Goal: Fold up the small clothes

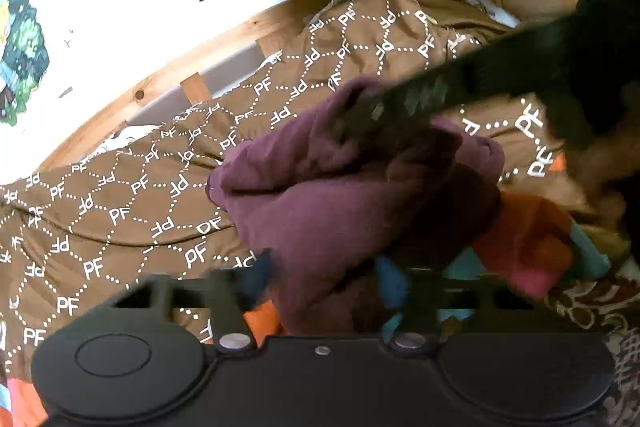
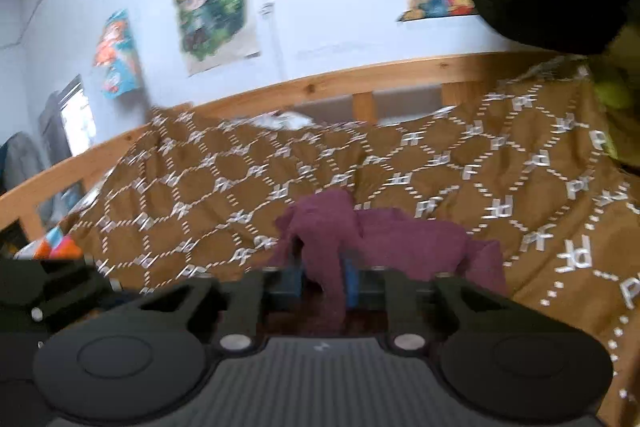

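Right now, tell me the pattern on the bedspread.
Brown bedspread with white dotted hexagon lines and repeated "PF" letters; sharpest in the left wrist view.

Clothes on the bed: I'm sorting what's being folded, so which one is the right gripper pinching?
The purple garment, held in the right gripper; the orange cloth lies untouched.

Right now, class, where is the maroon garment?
The maroon garment is pinched in the right gripper, low and central in the right wrist view, draping onto the brown PF-patterned blanket before the wooden bed rail.
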`<state>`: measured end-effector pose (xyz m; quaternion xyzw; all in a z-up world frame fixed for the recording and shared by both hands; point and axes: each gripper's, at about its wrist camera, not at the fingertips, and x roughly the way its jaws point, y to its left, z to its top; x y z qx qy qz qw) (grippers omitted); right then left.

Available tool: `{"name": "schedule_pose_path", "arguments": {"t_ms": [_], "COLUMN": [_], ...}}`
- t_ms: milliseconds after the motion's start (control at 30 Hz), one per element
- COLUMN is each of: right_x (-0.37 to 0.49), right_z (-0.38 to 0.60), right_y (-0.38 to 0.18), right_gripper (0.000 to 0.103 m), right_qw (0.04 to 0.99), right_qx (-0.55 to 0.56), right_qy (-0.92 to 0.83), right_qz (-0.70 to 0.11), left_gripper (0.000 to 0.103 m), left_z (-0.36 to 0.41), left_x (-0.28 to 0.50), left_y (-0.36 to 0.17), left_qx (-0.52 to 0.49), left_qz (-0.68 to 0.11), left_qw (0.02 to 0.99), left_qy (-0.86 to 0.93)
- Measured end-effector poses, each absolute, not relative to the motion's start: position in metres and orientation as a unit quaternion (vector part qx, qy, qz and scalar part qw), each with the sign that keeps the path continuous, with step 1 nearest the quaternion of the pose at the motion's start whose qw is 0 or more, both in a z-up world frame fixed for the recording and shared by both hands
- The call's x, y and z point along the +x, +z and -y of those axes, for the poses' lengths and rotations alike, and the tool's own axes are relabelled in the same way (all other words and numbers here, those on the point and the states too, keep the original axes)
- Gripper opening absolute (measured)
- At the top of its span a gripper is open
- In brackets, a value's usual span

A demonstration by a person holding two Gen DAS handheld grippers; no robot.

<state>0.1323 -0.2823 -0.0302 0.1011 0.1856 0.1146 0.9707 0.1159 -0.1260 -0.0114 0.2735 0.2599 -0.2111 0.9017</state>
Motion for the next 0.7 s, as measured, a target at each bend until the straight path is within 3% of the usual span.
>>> {"name": "schedule_pose_path", "arguments": {"t_ms": [133,433,467,533,567,600,700], "right_x": [0.108,0.095,0.096,0.100,0.101,0.103,0.109], "right_z": [0.311,0.327,0.331,0.337,0.341,0.344,0.358], "right_y": [-0.025,-0.057,-0.058,-0.058,-0.058,-0.056,-0.057], "right_gripper": [0.010,0.012,0.019,0.046,0.066,0.073,0.078], "right_qw": [0.968,0.934,0.932,0.930,0.930,0.928,0.917], "right_qx": [0.170,0.257,0.267,0.279,0.287,0.295,0.333], "right_qy": [0.060,0.046,0.047,0.056,0.066,0.072,0.082], "right_qz": [-0.176,-0.245,-0.242,-0.231,-0.222,-0.215,-0.202], "left_gripper": [0.029,0.029,0.030,0.034,0.034,0.035,0.036], "left_z": [0.123,0.115,0.115,0.114,0.113,0.112,0.110], "left_x": [0.112,0.103,0.103,0.105,0.106,0.106,0.108], "left_y": [-0.009,-0.016,-0.015,-0.015,-0.015,-0.014,-0.013], "left_qx": [0.265,0.264,0.263,0.258,0.253,0.248,0.240], "left_qz": [-0.249,-0.251,-0.251,-0.254,-0.257,-0.259,-0.260], "left_qw": [0.907,0.905,0.905,0.905,0.906,0.907,0.908], "left_qy": [-0.213,-0.221,-0.222,-0.222,-0.222,-0.222,-0.226]}}
